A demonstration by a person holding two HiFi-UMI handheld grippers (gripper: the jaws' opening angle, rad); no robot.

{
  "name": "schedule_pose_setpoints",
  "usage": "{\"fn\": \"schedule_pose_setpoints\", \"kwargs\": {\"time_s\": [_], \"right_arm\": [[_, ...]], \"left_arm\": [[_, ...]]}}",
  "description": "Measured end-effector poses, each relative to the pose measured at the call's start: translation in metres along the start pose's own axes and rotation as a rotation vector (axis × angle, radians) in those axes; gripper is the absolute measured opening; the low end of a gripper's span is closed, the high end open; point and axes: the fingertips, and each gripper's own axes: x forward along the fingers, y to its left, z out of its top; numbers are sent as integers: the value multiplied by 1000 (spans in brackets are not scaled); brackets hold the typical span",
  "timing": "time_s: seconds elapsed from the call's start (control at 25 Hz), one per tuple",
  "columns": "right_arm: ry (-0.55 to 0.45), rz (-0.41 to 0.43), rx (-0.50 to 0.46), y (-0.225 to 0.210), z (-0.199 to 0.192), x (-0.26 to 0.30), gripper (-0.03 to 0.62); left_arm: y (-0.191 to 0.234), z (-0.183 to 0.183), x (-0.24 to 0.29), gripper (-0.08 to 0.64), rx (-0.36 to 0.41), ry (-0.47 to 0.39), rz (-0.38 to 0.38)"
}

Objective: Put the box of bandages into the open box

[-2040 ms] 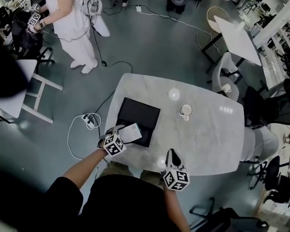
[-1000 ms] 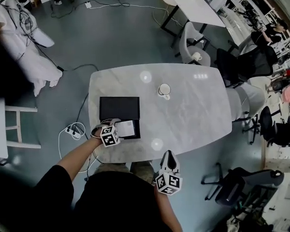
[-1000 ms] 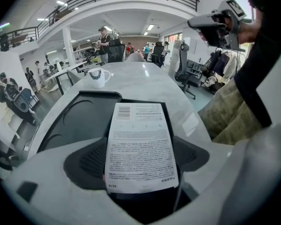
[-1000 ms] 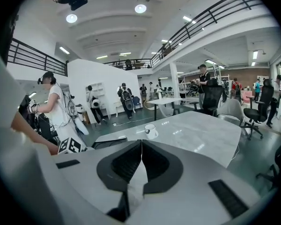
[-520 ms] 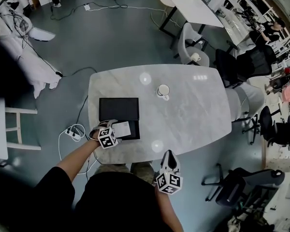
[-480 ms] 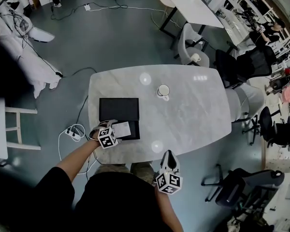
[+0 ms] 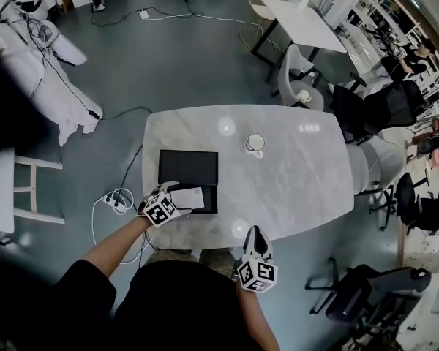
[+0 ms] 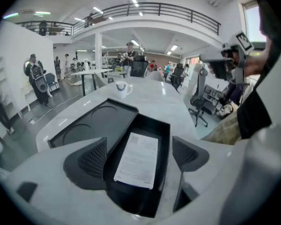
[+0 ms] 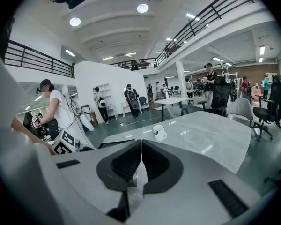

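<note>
**On the counter: bandage box is down in the open box**

Big open office, pale marble counter [image 7: 293,174] with a mug [image 7: 255,143] out in the middle and the black open box [image 8: 166,142] near the person's edge. What's new: a couple of seconds back the left gripper [image 7: 177,196] was carrying the bandage box [image 8: 138,159] in over that edge. Now it's lying flat on the bottom of the deep compartment, label side up, right beside the black panel [image 8: 91,123] with the round dents.

Left jaws are spread wide, one on each side of the bandage box and not touching it, so it's been let go. I can't tell whether the gripper is backing off yet; it hangs just over the compartment.

The right gripper [image 9: 140,149] sits by the near edge of the counter, well apart from the open box, jaws pressed together with nothing in them.

My read is the placing is basically done. All that's left is lifting the left gripper straight out without catching the wall of the open box
</note>
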Motion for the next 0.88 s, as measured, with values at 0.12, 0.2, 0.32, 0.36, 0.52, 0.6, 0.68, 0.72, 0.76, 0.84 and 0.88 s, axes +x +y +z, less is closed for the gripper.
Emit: {"fn": "schedule_pose_setpoints", "kwargs": {"time_s": [0.12,0.2,0.32,0.36,0.52,0.6,0.68,0.72,0.76,0.84,0.88], "right_arm": [[-16,64,52,9,9,8,12],[-29,117,103,18,21,14,14],[-55,184,80,38,44,18,12],[-67,204,64,44,53,20,13],[-104,252,-39,60,80,21,14],[-112,262,-100,65,91,18,14],[-125,262,-144,70,102,18,14],[-135,261,-159,73,107,19,14],[-145,261,-171,75,112,20,13],[-161,261,-191,78,120,24,12],[-168,262,-201,80,124,25,12]], "left_arm": [[-10,41,-33,442,-99,-148,-23],[-18,71,-58,434,-163,-262,-33],[-23,105,-104,360,-235,-428,11],[-23,113,-121,270,-258,-486,34],[-12,136,-182,94,-328,-646,204],[-7,138,-206,39,-357,-659,317],[-5,139,-225,24,-371,-670,387],[-4,140,-232,23,-366,-680,412],[-3,141,-238,21,-358,-691,436],[-2,143,-250,20,-347,-715,485],[-1,144,-257,20,-343,-728,509]]}}
